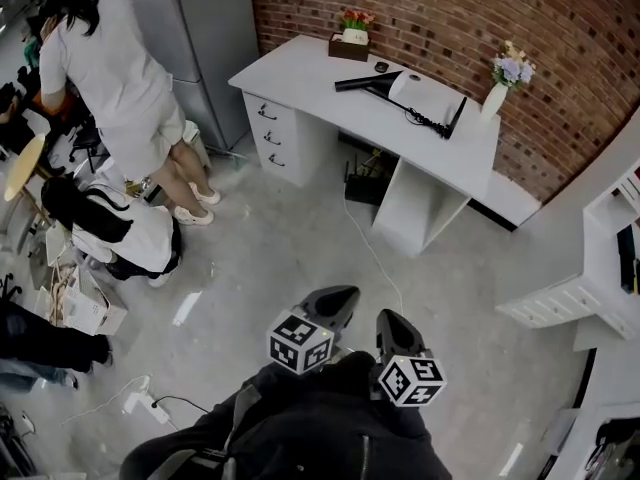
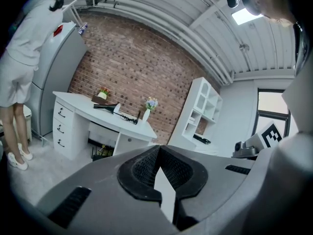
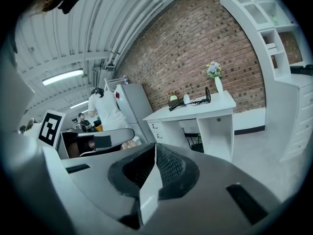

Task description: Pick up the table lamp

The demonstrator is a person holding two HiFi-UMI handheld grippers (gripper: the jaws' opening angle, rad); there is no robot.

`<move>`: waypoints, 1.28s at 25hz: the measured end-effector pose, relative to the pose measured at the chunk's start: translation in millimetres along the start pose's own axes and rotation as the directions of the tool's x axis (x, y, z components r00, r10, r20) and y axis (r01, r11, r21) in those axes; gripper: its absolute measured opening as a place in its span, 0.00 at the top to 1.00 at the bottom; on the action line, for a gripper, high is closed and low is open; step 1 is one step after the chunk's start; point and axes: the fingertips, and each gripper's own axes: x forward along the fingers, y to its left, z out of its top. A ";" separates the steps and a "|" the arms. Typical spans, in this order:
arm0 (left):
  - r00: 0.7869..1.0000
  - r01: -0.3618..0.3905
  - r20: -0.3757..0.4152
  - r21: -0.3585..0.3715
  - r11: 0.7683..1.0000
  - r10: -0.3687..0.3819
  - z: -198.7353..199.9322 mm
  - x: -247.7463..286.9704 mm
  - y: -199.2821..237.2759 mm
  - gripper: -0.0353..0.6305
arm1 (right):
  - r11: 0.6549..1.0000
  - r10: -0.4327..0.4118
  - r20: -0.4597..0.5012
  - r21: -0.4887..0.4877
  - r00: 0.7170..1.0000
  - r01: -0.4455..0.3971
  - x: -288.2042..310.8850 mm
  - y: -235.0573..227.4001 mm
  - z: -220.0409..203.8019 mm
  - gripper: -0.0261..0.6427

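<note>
You hold both grippers low in front of your body, side by side and aimed toward the white desk, because the table lamp sits well ahead of them and out of reach. The left gripper has its jaws pressed together on nothing. The right gripper, just beside it, is likewise closed and empty, which suits carrying them over open floor. The lamp lies folded flat on the desktop, far ahead of both jaw tips, with a flower vase to its right. You will likely need to close that gap and part the jaws before any grasp.
</note>
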 end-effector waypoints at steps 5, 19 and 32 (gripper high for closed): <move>1.000 -0.015 0.013 -0.005 1.000 0.015 6.9 3.6 6.2 0.94 | 1.000 0.020 -0.010 -0.001 1.000 -0.020 8.9 -1.4 6.9 0.94; 1.000 -0.020 -0.024 -0.045 0.999 0.018 13.9 47.6 29.6 0.94 | 0.997 -0.046 -0.009 0.068 0.999 0.047 39.5 -49.7 29.8 0.94; 0.999 -0.042 -0.032 -0.035 0.998 0.041 57.3 136.9 72.3 0.94 | 0.997 -0.028 0.002 0.073 1.000 0.027 112.8 -113.3 94.5 0.94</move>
